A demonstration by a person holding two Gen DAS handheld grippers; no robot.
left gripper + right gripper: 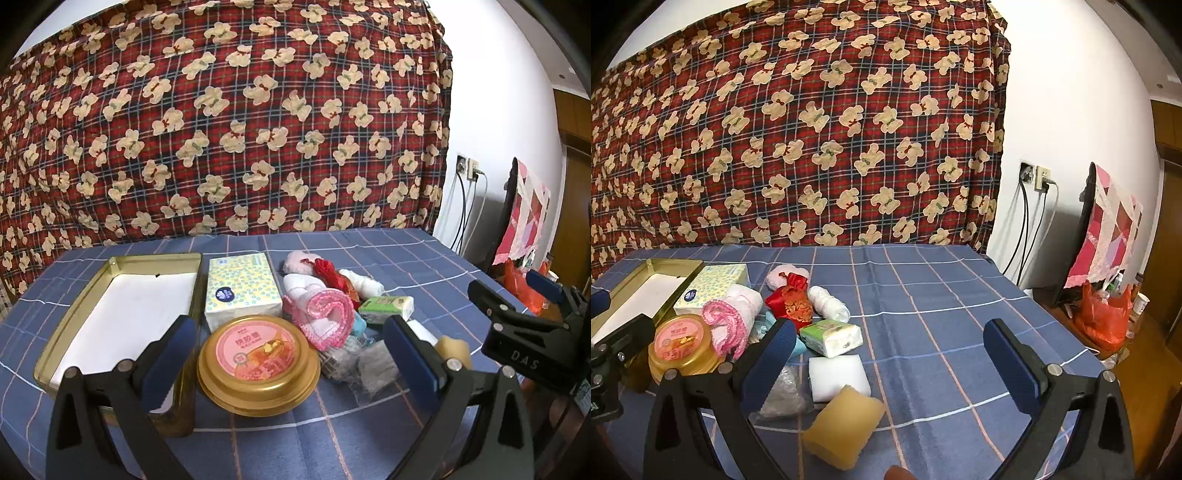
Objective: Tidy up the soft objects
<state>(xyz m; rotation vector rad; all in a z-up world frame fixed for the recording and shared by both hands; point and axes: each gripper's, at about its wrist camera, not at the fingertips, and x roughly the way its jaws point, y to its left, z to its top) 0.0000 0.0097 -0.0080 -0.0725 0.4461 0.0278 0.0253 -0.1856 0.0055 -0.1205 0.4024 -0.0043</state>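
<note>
A red plaid cloth with a bear print point(229, 122) is hung behind the blue checked surface point(923, 295), wall sockets point(1036, 177) with cables are seen beside it, and an orange plastic bag point(1102, 317) is set below a pink patterned panel point(1108, 229).

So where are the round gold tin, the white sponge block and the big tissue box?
round gold tin point(258, 354): left wrist view, on its pink lid.
white sponge block point(839, 376): right wrist view, on its top face.
big tissue box point(242, 288): left wrist view, on its patterned top.
</note>
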